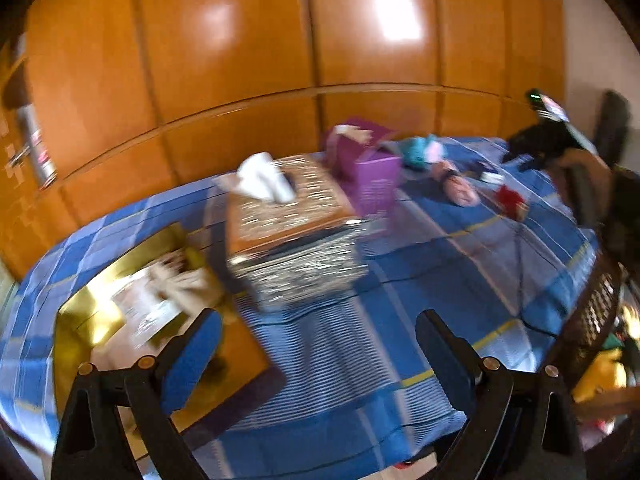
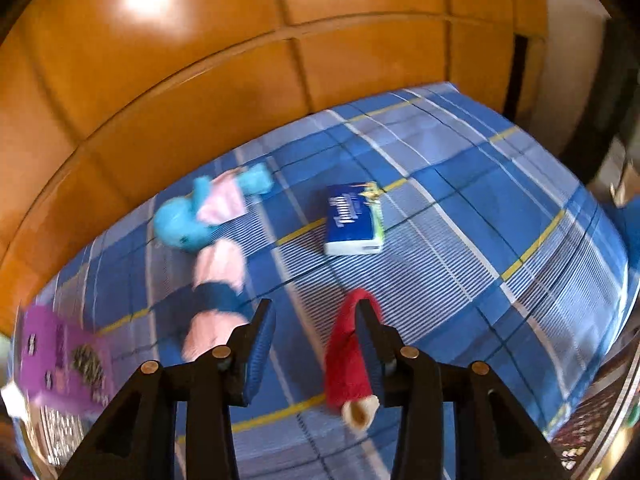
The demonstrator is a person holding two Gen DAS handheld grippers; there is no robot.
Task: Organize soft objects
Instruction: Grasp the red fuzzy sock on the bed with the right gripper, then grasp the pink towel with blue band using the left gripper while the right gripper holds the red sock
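Toys and packets lie scattered over our blue checked bedspread (image 2: 460, 184), so we judge the sorting to be at an early or middle stage rather than near its end. On the left side of the bed, in the left view, stand the likely containers: a gold tray (image 1: 92, 312) with some pale items in it, a sequined tissue box (image 1: 288, 224) with a white tissue (image 1: 262, 178) sticking up, and behind it a purple box (image 1: 368, 168) with its flap open. What those hold beyond that we cannot tell through the blur. Loose on the cloth in the right view are a turquoise plush toy (image 2: 182, 222) with pink cloth across it, a pink and navy soft toy (image 2: 216, 292) just below it, a blue pack of tissues (image 2: 352, 220) well apart to the right, and a red sock-like roll (image 2: 346, 364) with a cream end. Our right gripper (image 2: 316, 344) is partly open above the cloth, its right finger lying against that red roll, which sits mostly outside the gap, so nothing is gripped. Our left gripper (image 1: 320, 344) stands wide and empty over bare bedspread, near the tray. By our reckoning, at least four soft things are left to gather, the red roll the nearest candidate.
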